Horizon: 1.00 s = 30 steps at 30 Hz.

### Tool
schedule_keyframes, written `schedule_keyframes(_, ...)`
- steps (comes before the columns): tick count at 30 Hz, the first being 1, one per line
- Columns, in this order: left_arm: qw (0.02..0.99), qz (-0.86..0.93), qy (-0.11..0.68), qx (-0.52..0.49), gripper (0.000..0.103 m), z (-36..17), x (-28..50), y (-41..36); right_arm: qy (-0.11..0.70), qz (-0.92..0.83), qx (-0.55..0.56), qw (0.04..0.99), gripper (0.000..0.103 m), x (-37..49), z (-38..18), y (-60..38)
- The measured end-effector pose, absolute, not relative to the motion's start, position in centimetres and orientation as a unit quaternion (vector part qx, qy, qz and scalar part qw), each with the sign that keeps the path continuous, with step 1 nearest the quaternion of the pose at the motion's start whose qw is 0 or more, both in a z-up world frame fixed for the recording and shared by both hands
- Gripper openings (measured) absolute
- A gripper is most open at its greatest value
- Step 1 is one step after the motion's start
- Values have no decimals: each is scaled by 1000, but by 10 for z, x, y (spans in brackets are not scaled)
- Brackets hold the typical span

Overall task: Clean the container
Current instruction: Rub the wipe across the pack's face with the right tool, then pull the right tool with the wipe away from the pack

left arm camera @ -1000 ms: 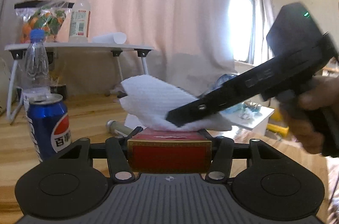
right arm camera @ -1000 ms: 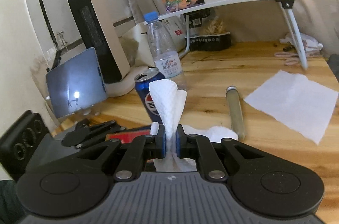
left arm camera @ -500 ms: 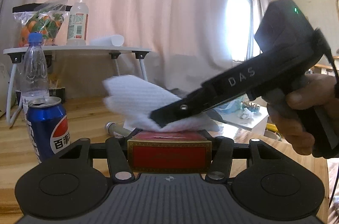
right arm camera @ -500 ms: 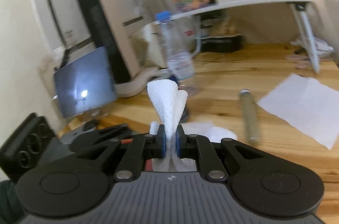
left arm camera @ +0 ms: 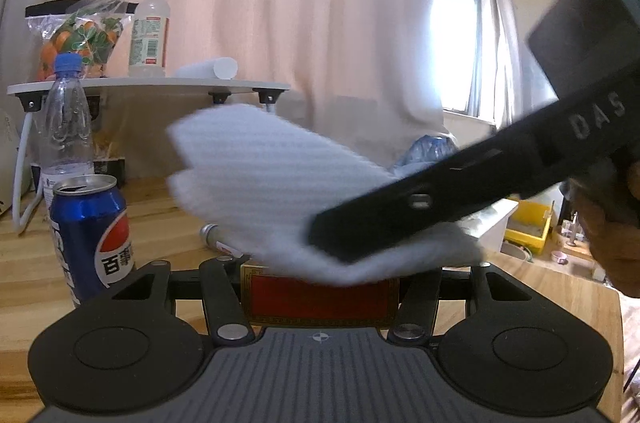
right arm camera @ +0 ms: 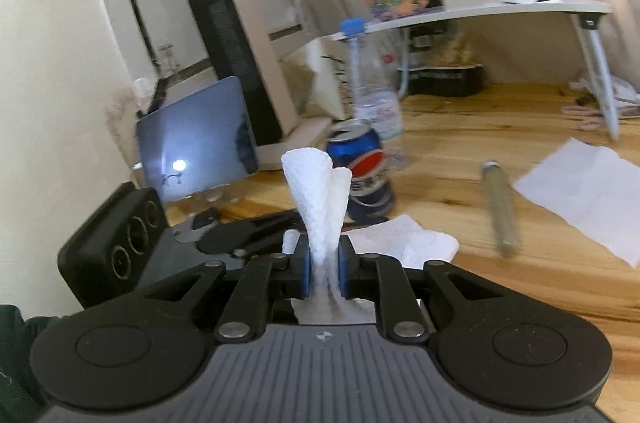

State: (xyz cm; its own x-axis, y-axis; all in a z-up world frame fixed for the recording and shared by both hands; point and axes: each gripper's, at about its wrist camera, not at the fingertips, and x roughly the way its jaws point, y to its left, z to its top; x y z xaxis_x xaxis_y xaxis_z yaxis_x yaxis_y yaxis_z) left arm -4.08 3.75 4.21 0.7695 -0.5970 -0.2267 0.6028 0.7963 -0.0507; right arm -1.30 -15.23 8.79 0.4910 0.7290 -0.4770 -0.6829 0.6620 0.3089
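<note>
My left gripper is shut on a red box with gold trim and holds it level. A white paper towel lies blurred across the box's top and hides the upper edge. My right gripper reaches in from the right, held by a person's hand. In the right wrist view the right gripper has the towel standing upright between its blue pads. Its jaws are opening, and the pads still touch the towel. The left gripper's black body shows at the left there.
A blue Pepsi can and a water bottle stand left of the box. A metal tube and a flat paper sheet lie on the wooden floor. Behind them stands a low white table, with a tablet against the wall.
The right gripper has swept the towel leftward over the box top, and its pads have parted a little. The left gripper and the box have stayed put.
</note>
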Motion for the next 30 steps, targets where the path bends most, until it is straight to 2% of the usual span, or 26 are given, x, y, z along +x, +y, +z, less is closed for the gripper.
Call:
schedule_keyframes(10,940,-325,107,2,56,44,-43,41,290,361,49,885,15,22,76,-160)
schedule_keyframes(12,940,-325,99,3,56,44,-45,42,286,327,35,900,18,27,73,-170)
schedule_keyframes(19,942,-326,79,-17,56,49,-47,50,300,295,105,901,18,32,56,-214)
schedule_keyframes(25,939,-335,81,-17,56,48,-45,49,326,326,153,874,18,29,41,-214)
schedule_keyframes(30,939,-333,86,-20,56,49,-42,51,317,338,176,869,15,29,46,-216)
